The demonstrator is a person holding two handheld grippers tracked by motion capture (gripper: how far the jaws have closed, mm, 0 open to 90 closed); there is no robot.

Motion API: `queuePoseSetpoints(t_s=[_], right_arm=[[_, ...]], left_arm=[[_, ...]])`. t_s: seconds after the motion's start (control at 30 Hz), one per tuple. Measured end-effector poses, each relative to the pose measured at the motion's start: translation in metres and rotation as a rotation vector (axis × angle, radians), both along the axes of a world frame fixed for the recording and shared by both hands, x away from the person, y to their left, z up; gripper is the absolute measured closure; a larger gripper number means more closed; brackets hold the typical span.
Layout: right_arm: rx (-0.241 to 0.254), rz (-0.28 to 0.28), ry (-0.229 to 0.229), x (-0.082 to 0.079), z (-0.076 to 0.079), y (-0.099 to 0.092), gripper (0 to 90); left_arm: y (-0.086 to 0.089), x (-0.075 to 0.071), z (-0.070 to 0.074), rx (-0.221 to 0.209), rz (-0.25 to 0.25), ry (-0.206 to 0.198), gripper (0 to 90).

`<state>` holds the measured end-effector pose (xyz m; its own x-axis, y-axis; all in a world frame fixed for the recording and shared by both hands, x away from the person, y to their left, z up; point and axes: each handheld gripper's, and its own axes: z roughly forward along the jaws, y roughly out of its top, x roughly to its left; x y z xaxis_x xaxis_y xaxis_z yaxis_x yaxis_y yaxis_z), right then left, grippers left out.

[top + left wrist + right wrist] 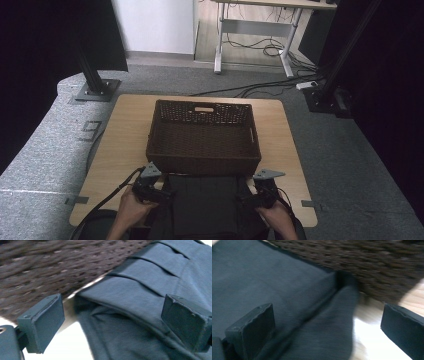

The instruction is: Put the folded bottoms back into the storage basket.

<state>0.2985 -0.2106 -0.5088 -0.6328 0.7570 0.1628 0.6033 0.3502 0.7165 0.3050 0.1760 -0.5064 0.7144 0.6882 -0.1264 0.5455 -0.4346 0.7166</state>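
Dark grey cloth [204, 202], folded flat, lies on the wooden table [120, 145] right between the two grippers, just this side of the brown woven basket [204, 137]. Its far edge sits close up against the basket's near wall. The left gripper [150, 187] is at the cloth's left side and the right gripper [262, 192] is at its right side, so each hand is as near to it as the other. The cloth's long way runs from the person toward the basket, between the two tools. Both grippers have their jaws spread wide and hold nothing. I think the next move is for each one to close on its own side edge and lift the cloth forward into the basket. The left gripper view shows what the high view cannot: the cloth [140, 305] has soft folds and a corner lying between the jaws, with the basket [50, 267] just ahead. The right gripper view shows the cloth's [287, 290] thick folded edge between its jaws and bare table [374, 340] beside it
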Motion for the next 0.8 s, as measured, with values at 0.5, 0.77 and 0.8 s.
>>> queuePoseSetpoints(t_s=[0.5,0.77,0.8], right_arm=[[-0.032,-0.063,0.114,-0.005,-0.028,0.008,0.0],[-0.002,-0.006,0.144,-0.005,-0.033,0.012,0.0],[0.006,0.004,0.149,-0.005,-0.033,0.013,0.0]], left_arm=[[0.003,-0.018,-0.026,0.028,0.081,0.117,0.0],[0.008,-0.023,-0.033,0.052,0.088,0.131,0.0],[0.008,-0.023,-0.033,0.040,0.087,0.135,0.0]])
